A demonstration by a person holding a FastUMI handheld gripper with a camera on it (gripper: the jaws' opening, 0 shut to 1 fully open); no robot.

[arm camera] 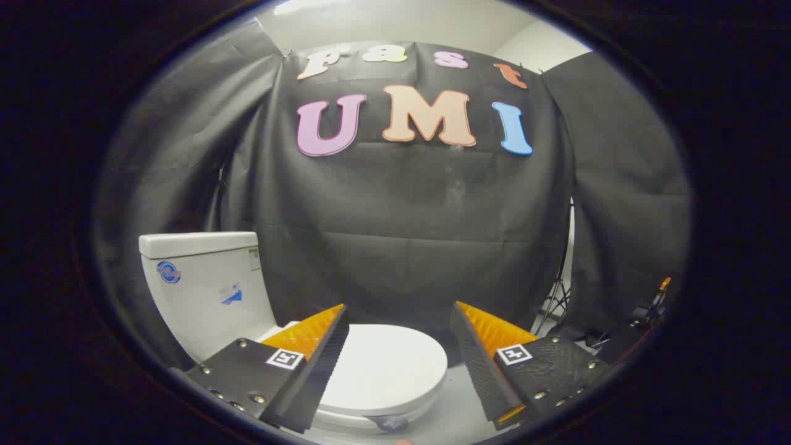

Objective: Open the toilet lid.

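Observation:
A white toilet stands low ahead, its lid (pixel 386 368) lying flat and closed over the bowl. The white tank (pixel 207 287) rises behind it, to the left of the fingers. My gripper (pixel 398 315) hovers above the lid with its fingers wide apart and nothing between them. The left finger (pixel 321 352) overlaps the lid's rear left part in the view; the right finger (pixel 479 358) sits beyond the lid's right rim. The lid's rounded front edge points to the right, toward the right finger.
Black cloth (pixel 401 235) forms the wall behind the toilet. A thin stand or tripod leg (pixel 556 290) shows in a gap in the cloth beyond the right finger. Pale floor (pixel 454 408) lies beside the bowl.

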